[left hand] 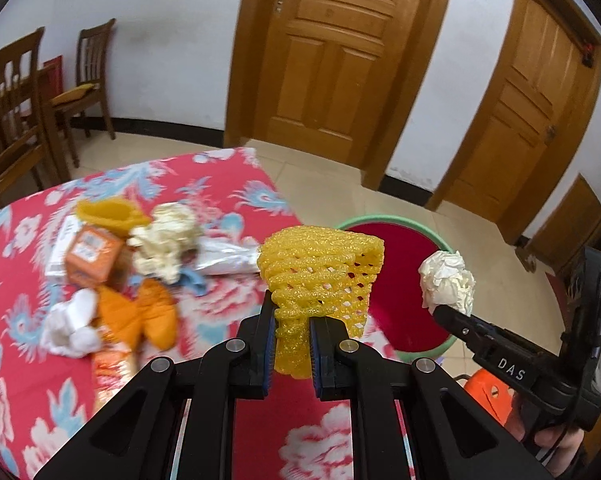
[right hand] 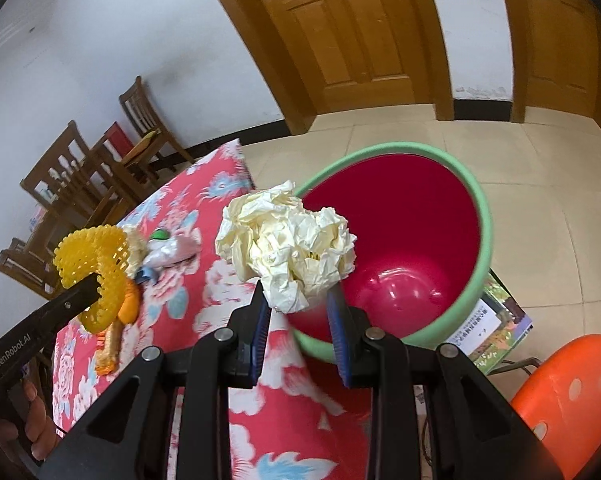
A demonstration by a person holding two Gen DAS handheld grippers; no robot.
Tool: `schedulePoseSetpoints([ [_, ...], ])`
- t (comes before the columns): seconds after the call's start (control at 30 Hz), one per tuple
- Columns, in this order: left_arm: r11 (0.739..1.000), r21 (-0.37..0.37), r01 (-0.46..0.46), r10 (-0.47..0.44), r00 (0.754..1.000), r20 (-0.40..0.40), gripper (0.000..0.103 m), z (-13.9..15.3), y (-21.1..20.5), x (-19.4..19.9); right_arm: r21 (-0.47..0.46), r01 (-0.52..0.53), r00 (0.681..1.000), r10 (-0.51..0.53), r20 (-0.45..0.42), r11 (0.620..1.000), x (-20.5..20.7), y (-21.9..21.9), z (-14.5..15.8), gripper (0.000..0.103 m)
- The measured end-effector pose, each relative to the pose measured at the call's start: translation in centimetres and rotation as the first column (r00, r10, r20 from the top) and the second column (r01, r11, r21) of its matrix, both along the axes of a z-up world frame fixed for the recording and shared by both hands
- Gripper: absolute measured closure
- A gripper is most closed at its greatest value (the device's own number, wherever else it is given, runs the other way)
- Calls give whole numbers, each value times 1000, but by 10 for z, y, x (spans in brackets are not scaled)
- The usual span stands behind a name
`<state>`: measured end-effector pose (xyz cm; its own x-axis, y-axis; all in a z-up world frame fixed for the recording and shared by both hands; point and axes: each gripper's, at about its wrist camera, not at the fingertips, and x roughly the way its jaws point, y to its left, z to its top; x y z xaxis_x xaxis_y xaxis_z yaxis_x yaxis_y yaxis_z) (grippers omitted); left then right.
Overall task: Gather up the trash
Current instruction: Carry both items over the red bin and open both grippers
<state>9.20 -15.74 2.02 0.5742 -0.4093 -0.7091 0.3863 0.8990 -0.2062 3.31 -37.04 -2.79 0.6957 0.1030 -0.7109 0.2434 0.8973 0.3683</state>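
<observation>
So | left gripper [left hand: 291, 330] pinching yellow foam net [left hand: 320, 276] | right gripper [right hand: 296, 300] clamping paper wad [right hand: 286, 240] | red bin [right hand: 476, 216] looks bare inside

A yellow foam net [left hand: 320, 276] hangs pinched, raised above the tabletop [left hand: 228, 292] edge. A crumpled cream paper ball [right hand: 286, 240] is held beside the red, green-rimmed bin [right hand: 412, 248].

White walls with a dark baseboard [left hand: 168, 125] meet a pale tiled floor [right hand: 540, 184]. Left of the panelled wooden door [left hand: 332, 52] stand wooden chairs [left hand: 94, 76]; right, a second door [left hand: 528, 120].
</observation>
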Motion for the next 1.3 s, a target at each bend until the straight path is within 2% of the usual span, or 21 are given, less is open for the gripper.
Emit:
schedulePoseSetpoints([
  [0.57,992,41,122,-118,990,-82,89,-35,-83,34,23,83,994,-81,-68,996,4,-39,-27,68],
  [0.73,988,50,146,-141,986,-89,86,-41,-98,41,26,99,992,-97,-80,995,3,-46,-32,68],
  [0.77,987,49,151,-146,985,-90,84,-41,-101,41,22,104,991,-102,-82,994,3,-47,-32,68],
  [0.83,987,48,153,-148,984,-94,74,-41,-103,43,17,110,991,-108,-81,994,2,-49,-32,65],
  [0.9,988,47,144,-139,986,-93,54,-40,-104,45,12,119,990,-118,-80,993,2,-50,-31,60],
  [0.97,990,42,138,-134,987,-89,52,-39,-104,46,10,124,989,-123,-76,992,2,-52,-30,56],
  [1.3,993,54,108,-103,990,-94,51,-36,-97,46,12,118,991,-117,-72,993,-3,-51,-29,56],
])
